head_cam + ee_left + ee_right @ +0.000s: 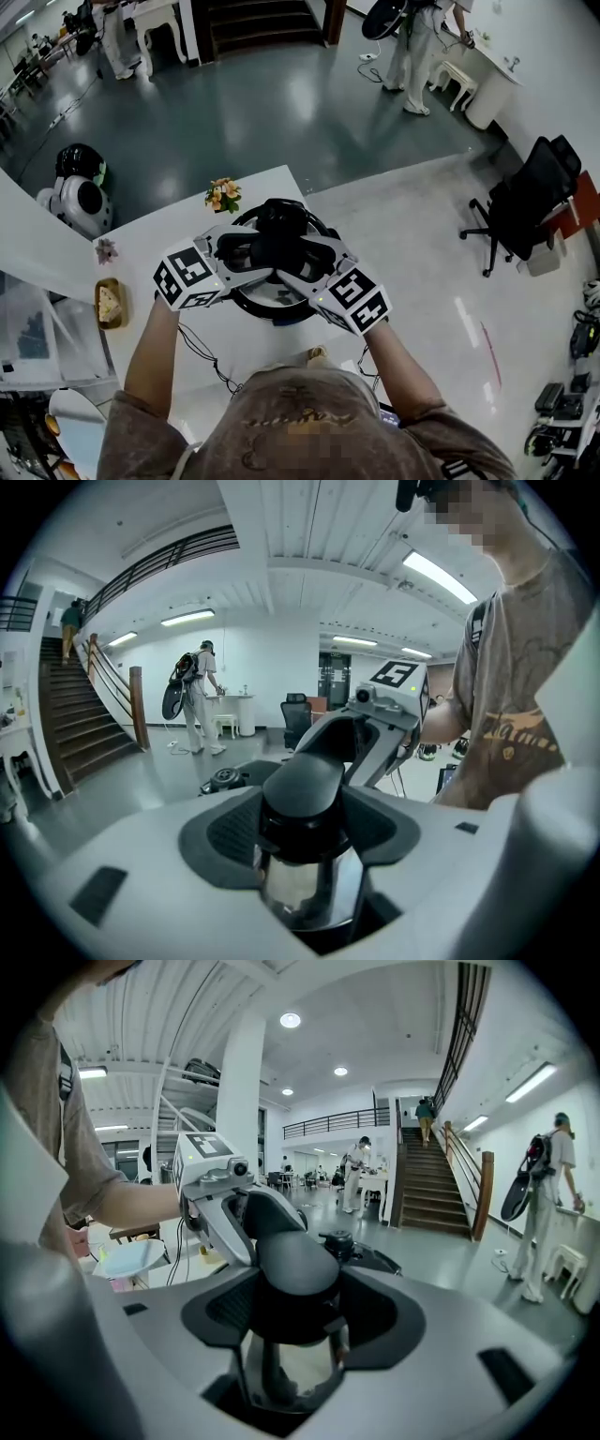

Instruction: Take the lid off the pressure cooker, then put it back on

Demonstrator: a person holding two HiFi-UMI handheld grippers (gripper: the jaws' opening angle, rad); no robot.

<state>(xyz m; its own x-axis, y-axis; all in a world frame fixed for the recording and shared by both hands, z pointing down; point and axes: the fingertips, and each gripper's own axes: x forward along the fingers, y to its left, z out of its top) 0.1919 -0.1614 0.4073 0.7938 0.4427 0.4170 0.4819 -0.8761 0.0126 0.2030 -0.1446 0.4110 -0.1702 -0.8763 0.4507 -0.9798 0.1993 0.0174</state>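
The pressure cooker (pixel 281 307) stands on the white table (pixel 164 225) right in front of me, its dark lid (pixel 281 217) on top. My left gripper (pixel 242 251) comes in from the left and my right gripper (pixel 317 261) from the right. In the left gripper view the left gripper (pixel 305 829) is shut on a black side handle (pixel 302 785), with shiny steel below it. In the right gripper view the right gripper (pixel 291 1309) is shut on the opposite black handle (pixel 295 1265). A small valve (pixel 337 1239) sits on the lid's far side.
A small pot of flowers (pixel 223 195) stands at the table's far edge, just beyond the cooker. A wooden tray (pixel 109 303) lies at the left. A black office chair (pixel 525 206) is off to the right, a white robot (pixel 80 199) to the left. People stand far back.
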